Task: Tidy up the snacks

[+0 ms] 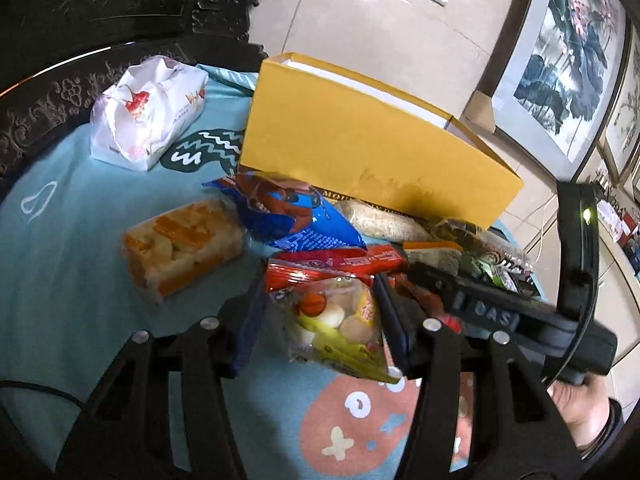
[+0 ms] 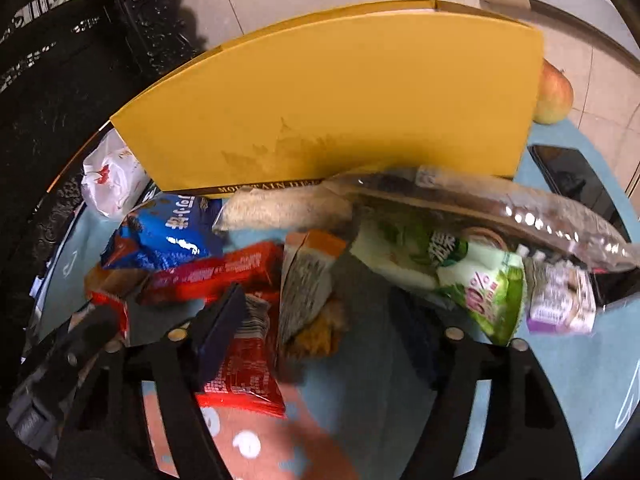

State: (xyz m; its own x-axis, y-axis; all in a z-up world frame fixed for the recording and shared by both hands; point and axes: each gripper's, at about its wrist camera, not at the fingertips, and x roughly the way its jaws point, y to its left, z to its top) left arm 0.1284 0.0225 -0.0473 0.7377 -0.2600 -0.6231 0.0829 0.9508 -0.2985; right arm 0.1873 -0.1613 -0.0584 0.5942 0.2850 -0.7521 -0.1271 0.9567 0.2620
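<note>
Snacks (image 1: 304, 240) lie heaped on the teal cloth (image 1: 72, 280) against the front of the yellow box (image 1: 360, 136); none can be seen inside it, so you appear to have most of the sorting ahead. Left to right: your left gripper (image 1: 320, 320) is clamped on a yellow-and-red packet (image 1: 340, 320), lifted above the cloth; your right gripper (image 2: 316, 320) straddles a red packet (image 2: 244, 368) and a grey wedge pack (image 2: 304, 284), though blur hides whether the pads press. Carved dark furniture (image 1: 120, 0), tiled floor (image 1: 360, 12) and framed paintings (image 1: 568, 60) surround you.
</note>
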